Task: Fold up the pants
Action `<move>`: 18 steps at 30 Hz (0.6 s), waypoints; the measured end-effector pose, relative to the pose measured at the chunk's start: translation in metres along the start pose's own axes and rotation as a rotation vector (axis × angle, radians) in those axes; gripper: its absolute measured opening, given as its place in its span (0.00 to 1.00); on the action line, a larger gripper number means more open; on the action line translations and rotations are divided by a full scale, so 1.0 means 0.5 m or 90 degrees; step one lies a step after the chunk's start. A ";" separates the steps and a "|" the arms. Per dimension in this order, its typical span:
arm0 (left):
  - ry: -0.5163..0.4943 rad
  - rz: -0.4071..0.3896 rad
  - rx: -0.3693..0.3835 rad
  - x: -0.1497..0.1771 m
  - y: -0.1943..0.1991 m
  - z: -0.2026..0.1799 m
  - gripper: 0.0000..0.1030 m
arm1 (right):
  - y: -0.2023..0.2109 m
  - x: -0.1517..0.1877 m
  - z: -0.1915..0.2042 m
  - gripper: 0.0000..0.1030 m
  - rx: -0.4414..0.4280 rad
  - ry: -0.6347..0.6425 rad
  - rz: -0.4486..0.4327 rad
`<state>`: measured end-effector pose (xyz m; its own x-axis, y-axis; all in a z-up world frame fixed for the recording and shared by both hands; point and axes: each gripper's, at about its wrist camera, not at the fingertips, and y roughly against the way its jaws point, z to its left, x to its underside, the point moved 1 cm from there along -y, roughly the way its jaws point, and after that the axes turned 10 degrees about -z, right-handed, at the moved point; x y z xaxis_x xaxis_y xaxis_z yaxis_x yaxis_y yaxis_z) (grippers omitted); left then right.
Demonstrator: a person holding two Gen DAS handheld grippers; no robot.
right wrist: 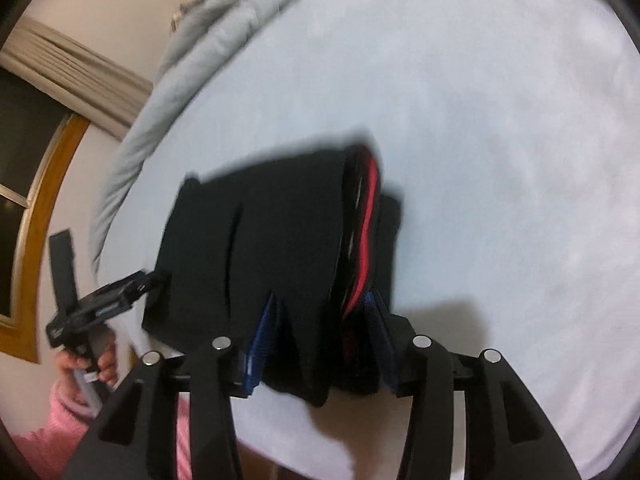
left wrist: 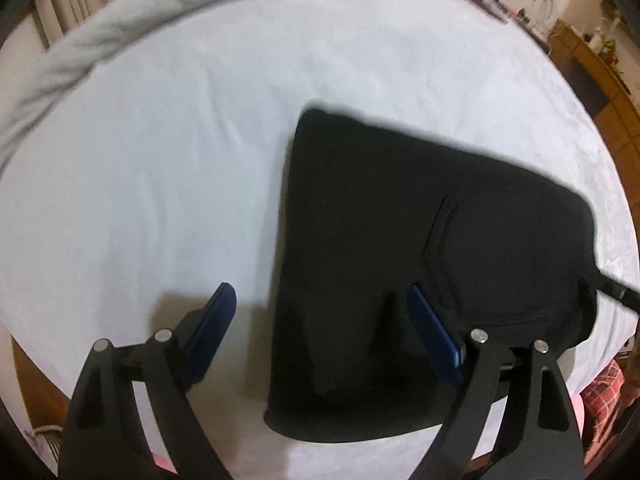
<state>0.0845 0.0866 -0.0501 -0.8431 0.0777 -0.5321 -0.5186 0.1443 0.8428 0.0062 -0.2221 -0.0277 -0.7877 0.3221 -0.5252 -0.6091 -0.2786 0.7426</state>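
Note:
The black pants (left wrist: 420, 248) lie folded into a thick bundle on the white bed sheet (left wrist: 160, 160). My left gripper (left wrist: 320, 300) is open just above the bundle's near left edge, one blue pad (left wrist: 218, 316) over the sheet, the other over the cloth. In the right wrist view the same pants (right wrist: 272, 240) show a red-trimmed waistband (right wrist: 370, 216) at the right edge. My right gripper (right wrist: 320, 312) has its blue fingers (right wrist: 262, 332) closed around the bundle's near end, cloth filling the gap. The left gripper also shows in the right wrist view (right wrist: 100, 304), held in a pink-sleeved hand.
A grey rolled blanket (left wrist: 100, 40) runs along the far edge of the bed. Wooden furniture (left wrist: 592, 80) stands at the right. A curtain and a wood-framed window (right wrist: 36, 220) are at the left of the right wrist view.

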 end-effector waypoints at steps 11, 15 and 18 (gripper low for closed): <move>-0.011 0.025 0.080 -0.077 -0.062 -0.074 0.83 | -0.131 -0.083 0.034 0.31 -0.016 -0.020 0.040; -0.021 0.045 0.047 -0.059 -0.108 -0.057 0.82 | -0.172 -0.072 -0.014 0.24 -0.023 -0.080 0.053; -0.035 0.037 0.044 -0.051 -0.109 -0.060 0.83 | -0.194 -0.065 -0.030 0.20 -0.023 -0.091 0.055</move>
<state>0.1298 0.0472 -0.0802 -0.8618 0.1412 -0.4871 -0.4560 0.2047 0.8661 0.0896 -0.2194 -0.0889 -0.8178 0.4201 -0.3935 -0.5444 -0.3426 0.7657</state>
